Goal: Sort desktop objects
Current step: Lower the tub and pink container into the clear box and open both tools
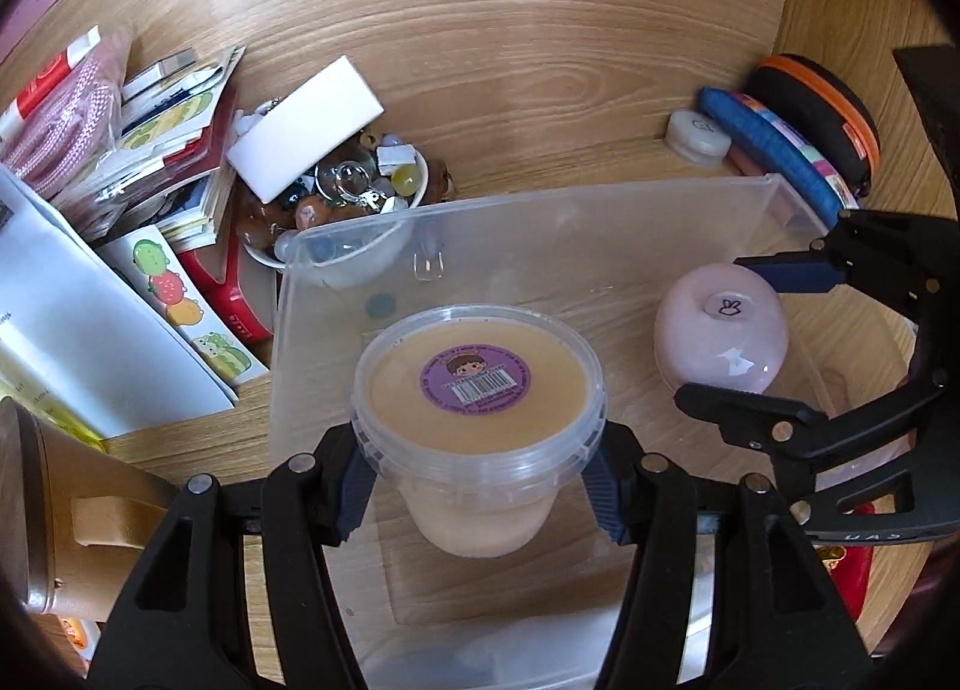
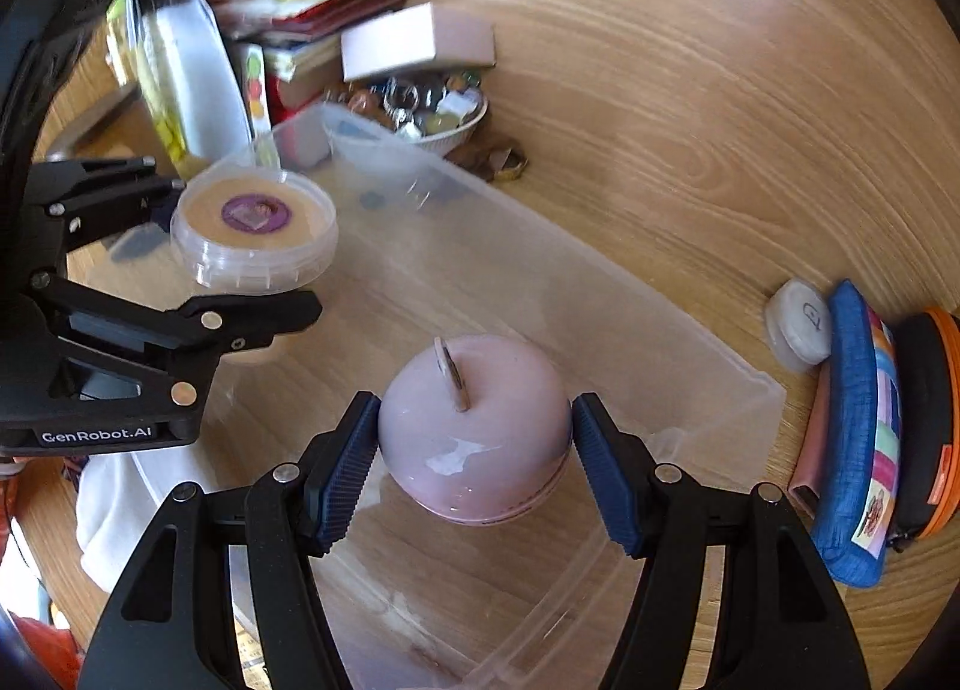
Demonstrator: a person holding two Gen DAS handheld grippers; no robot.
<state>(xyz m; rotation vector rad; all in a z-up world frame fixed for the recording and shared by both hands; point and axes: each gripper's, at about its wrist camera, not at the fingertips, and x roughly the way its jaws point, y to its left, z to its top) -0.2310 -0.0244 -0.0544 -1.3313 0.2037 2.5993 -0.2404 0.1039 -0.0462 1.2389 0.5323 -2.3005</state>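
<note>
**Both loads hang over the clear bin; what matters is the drop beneath each**

Your left tongs (image 1: 477, 489) are clamped on the lidded tub (image 1: 478, 390) of tan paste, pads pressing its wall just under the lid rim. The tub sits upright, dead centre in the left wrist view, with the floor of the clear plastic bin (image 1: 600, 222) showing beneath it. Your right tongs (image 2: 474, 465) are clamped on the pink apple-shaped case (image 2: 474, 426), stem upward, squeezed across its widest part. In the left wrist view it sits at centre right, beside the tub and apart from it; neither object has a long axis to worry about.

Each thing lies straight ahead of its own tongs and slightly below, so the coming move looks like a plain lowering. Whether either base already touches the bin floor, you cannot tell from these views.

The bin rests on a wooden table (image 1: 540, 60). At upper left of the left wrist view are a bowl of trinkets (image 1: 336, 198), a white block (image 1: 306, 129) and a heap of booklets (image 1: 174, 150). At upper right, a blue pouch (image 1: 774, 150) and an orange-rimmed case (image 1: 822, 114) lie just outside the bin wall. Inside the bin there appears to be room for both.
</note>
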